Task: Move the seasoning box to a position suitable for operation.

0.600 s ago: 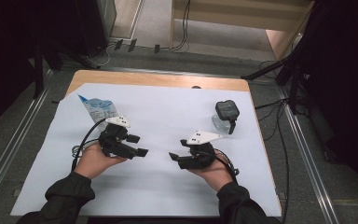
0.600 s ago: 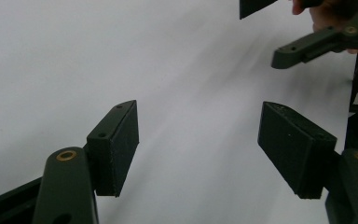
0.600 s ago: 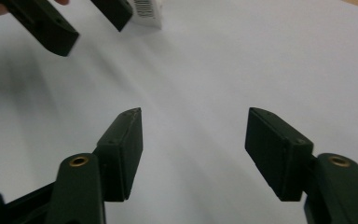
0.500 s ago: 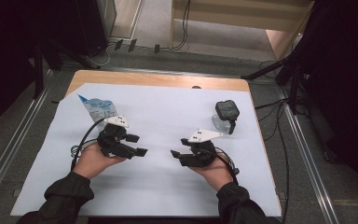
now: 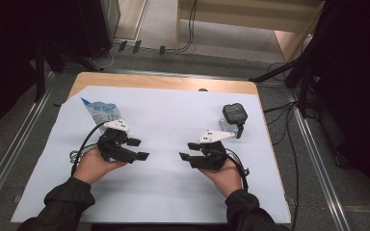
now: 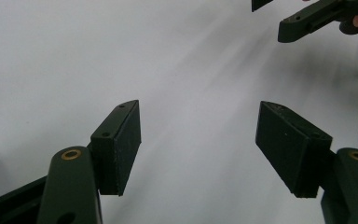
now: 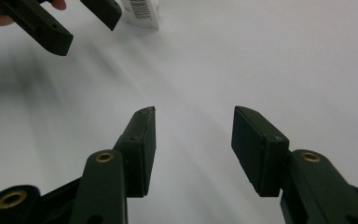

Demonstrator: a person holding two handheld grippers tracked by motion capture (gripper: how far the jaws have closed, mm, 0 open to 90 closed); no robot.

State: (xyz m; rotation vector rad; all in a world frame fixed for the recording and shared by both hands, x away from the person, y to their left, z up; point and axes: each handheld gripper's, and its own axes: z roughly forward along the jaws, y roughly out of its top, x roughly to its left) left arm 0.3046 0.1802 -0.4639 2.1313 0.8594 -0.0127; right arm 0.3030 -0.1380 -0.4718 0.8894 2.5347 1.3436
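1. Holding both tools low over the white sheet (image 5: 173,192), you have nothing in either claw yet, so the handling itself looks not yet begun.
2. Your left gripper (image 5: 138,148) sits left of centre in the high view, jaws spread and pointing toward the middle of the frame; in the left gripper view (image 6: 198,140) there is only bare sheet between the pads.
3. Your right gripper (image 5: 187,151) sits right of centre, jaws spread a little narrower, and the right gripper view (image 7: 193,144) shows an empty gap too.
4. The blue-printed pouch (image 5: 102,111) lies flat just above your left hand, toward the upper left of the sheet, apart from the jaws. Its barcoded end (image 7: 141,10) peeks in at the top of the right gripper view.
5. The dark device (image 5: 234,114) rests on a clear stand near the sheet's upper right, just beyond your right hand, untouched.
6. I judge everything remains: reaching, gripping and moving either item.
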